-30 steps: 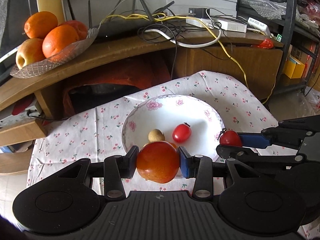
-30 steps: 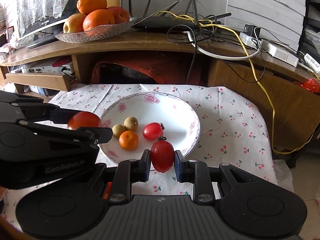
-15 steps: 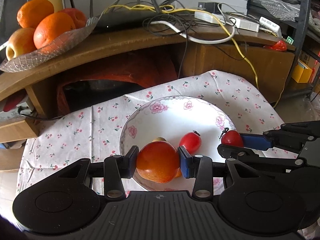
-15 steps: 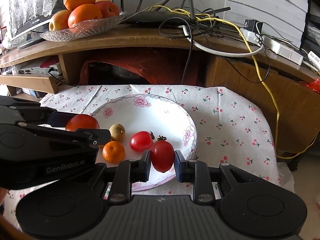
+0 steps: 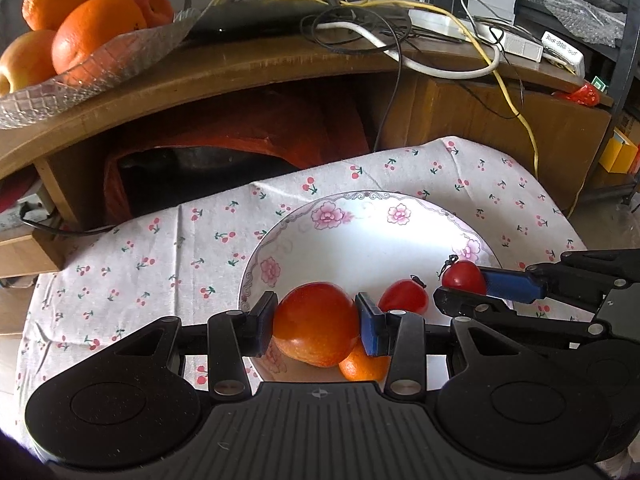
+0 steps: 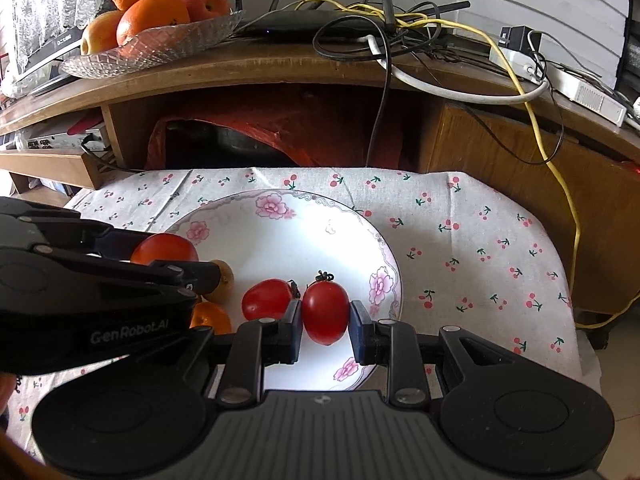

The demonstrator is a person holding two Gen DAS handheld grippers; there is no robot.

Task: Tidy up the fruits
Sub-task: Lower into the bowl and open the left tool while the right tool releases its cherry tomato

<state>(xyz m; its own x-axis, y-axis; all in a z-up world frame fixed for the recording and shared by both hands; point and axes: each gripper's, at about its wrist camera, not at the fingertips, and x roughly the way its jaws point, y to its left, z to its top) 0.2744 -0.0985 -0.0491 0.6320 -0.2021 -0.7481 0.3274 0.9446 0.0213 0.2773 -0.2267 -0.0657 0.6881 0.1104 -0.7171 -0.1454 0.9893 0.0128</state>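
Note:
A white flowered plate (image 5: 360, 200) (image 6: 280, 200) sits on a cherry-print cloth. In the left wrist view my left gripper (image 5: 316, 322) is shut on a large red-orange fruit (image 5: 316, 324) over the plate's near-left rim. A small orange (image 5: 366, 366) peeks out below it. My right gripper (image 6: 325, 312) is shut on a cherry tomato (image 6: 325, 307) above the plate's right half. A second cherry tomato (image 6: 266, 300) (image 5: 403, 301) lies in the plate beside it. The right view shows the left gripper (image 6: 168, 256) half hiding a small brown fruit (image 6: 224, 276) and the orange (image 6: 210, 318).
A wooden shelf (image 6: 280, 68) overhangs the far side of the cloth, with a red bag (image 6: 240, 132) beneath it. On the shelf stand a glass dish of oranges and apples (image 6: 152, 48) and a router amid tangled cables (image 6: 380, 32).
Both grippers have moved forward over the plate, each still holding its fruit. The shelf looks closer and the plate's fruits sit nearer the fingers.

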